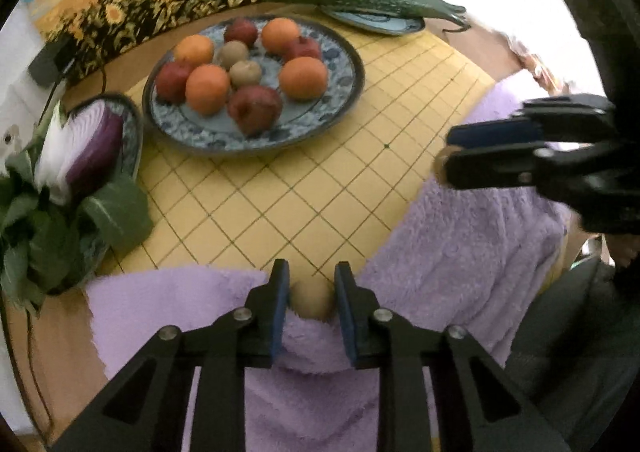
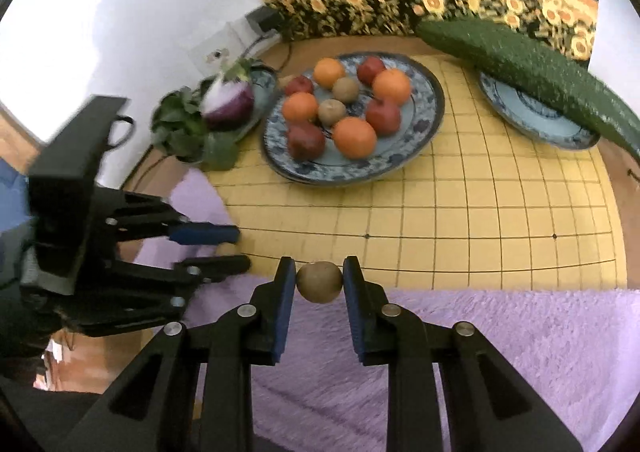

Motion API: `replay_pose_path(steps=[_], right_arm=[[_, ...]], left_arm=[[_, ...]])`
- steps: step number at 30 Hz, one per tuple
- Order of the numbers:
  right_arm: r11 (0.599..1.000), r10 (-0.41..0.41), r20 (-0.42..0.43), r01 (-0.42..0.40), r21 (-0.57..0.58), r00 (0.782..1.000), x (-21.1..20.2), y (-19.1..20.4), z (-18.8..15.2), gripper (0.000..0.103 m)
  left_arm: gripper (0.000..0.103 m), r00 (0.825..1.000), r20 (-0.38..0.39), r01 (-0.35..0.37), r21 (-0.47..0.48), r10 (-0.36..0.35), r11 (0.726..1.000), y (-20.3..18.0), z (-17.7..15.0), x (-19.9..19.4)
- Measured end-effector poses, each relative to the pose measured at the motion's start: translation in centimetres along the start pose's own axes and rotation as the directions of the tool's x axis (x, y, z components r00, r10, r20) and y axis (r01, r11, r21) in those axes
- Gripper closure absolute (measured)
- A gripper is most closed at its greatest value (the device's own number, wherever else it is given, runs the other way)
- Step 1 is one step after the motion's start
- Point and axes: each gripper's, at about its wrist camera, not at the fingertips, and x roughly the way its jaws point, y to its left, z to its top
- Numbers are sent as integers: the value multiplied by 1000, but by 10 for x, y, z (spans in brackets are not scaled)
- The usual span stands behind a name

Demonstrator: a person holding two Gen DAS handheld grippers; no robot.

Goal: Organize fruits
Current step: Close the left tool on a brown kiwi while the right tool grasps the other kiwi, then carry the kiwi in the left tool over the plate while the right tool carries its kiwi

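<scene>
Fingers (image 2: 286,284) of the right gripper (image 2: 319,282) are closed on a kiwi (image 2: 319,283), held above the purple towel (image 2: 520,352). Another kiwi (image 1: 312,298) is clamped by the left gripper (image 1: 312,292) over the towel. Remaining fruit is gathered on the large plate (image 2: 434,108).

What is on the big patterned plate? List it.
On the plate: four oranges, four red apples and two kiwis in the middle. Whatever lies under the fruit is covered.
</scene>
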Motion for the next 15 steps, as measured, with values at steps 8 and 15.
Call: replay_pose_path(steps=[8,15], right_arm=[[1000,-5,-11,5,15,1000,-2,-2,-3,77],[1000,4,-12,-4,3,1000,2,0,1,77]], left_arm=[[80,998,58,40,-109,-34,993,8,-6,-5],[80,992,113,66,-154,-49,986,7,1,-16]])
